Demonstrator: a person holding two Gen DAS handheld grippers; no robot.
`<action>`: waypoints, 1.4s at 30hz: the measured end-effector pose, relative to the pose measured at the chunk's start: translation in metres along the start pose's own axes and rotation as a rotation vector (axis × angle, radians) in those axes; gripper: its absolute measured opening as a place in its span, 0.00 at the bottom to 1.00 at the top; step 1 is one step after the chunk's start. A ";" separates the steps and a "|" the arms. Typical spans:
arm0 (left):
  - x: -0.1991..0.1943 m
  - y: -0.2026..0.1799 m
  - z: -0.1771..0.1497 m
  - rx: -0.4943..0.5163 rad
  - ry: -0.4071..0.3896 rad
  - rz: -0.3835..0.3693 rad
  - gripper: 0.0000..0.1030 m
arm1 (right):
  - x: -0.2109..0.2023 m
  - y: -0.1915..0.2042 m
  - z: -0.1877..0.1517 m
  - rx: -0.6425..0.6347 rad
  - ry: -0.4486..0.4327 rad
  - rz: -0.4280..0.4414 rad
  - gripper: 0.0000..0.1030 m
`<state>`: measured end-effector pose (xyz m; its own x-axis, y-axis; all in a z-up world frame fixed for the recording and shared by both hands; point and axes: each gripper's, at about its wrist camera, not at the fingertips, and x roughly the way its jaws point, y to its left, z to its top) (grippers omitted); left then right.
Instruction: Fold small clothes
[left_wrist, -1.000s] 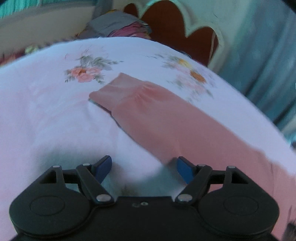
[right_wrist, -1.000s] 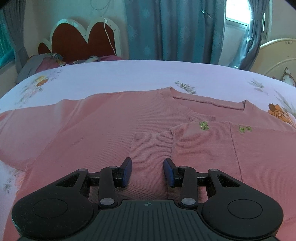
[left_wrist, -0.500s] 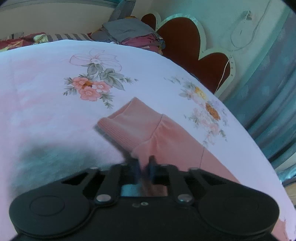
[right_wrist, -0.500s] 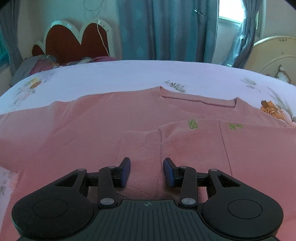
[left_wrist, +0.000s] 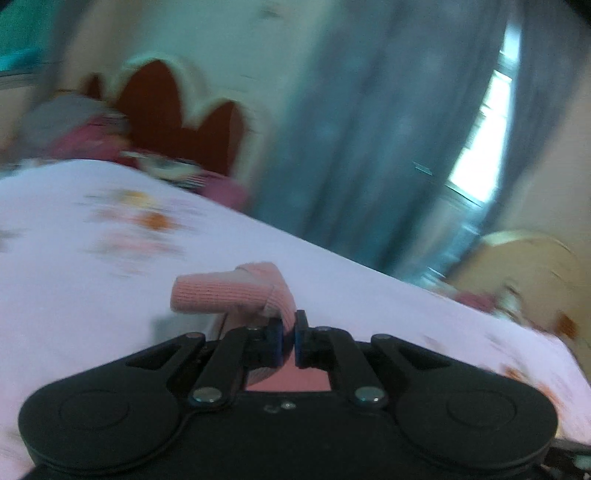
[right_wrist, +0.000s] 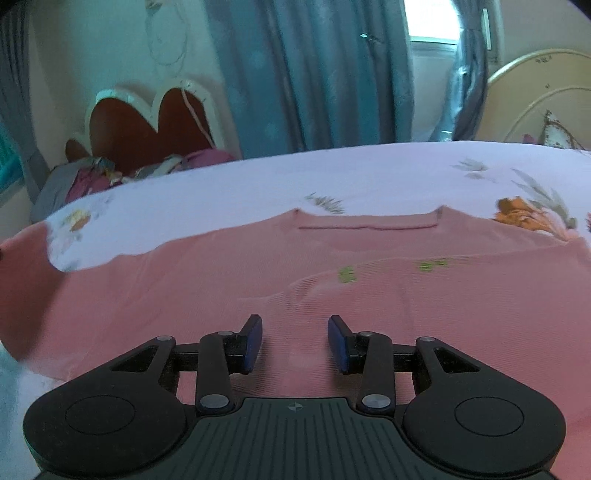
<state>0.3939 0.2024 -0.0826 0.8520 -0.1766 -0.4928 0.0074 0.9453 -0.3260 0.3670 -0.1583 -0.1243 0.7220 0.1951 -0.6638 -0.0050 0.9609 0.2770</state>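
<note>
— One bed (right_wrist: 369, 177), under a white floral sheet, carries everything?

— Yes. A pink sweater (right_wrist: 258, 280) lies flat across it, neckline toward the curtains (right_wrist: 314, 74), with one side already folded over the body.

— And its sleeve?

— The sleeve cuff (left_wrist: 225, 291) is raised above the sheet, drooping out to one side of the left gripper (left_wrist: 289, 341), whose jaws are pinched tight on the fabric just behind it.

— The other tool?

— The right gripper (right_wrist: 295, 341) hovers over the sweater's folded part, jaws spread wide, gripping nothing.
</note>
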 end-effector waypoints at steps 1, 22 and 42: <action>0.005 -0.020 -0.005 0.019 0.013 -0.040 0.05 | -0.005 -0.007 0.000 0.009 -0.004 -0.004 0.38; 0.049 -0.193 -0.131 0.426 0.263 -0.156 0.80 | -0.064 -0.096 -0.018 0.133 0.006 0.047 0.38; 0.043 -0.064 -0.133 0.367 0.212 0.322 0.74 | -0.004 0.024 -0.036 -0.306 0.037 0.010 0.34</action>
<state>0.3609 0.0981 -0.1902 0.7174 0.1232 -0.6857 -0.0225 0.9878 0.1540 0.3394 -0.1294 -0.1400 0.6954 0.2063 -0.6884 -0.2239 0.9724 0.0652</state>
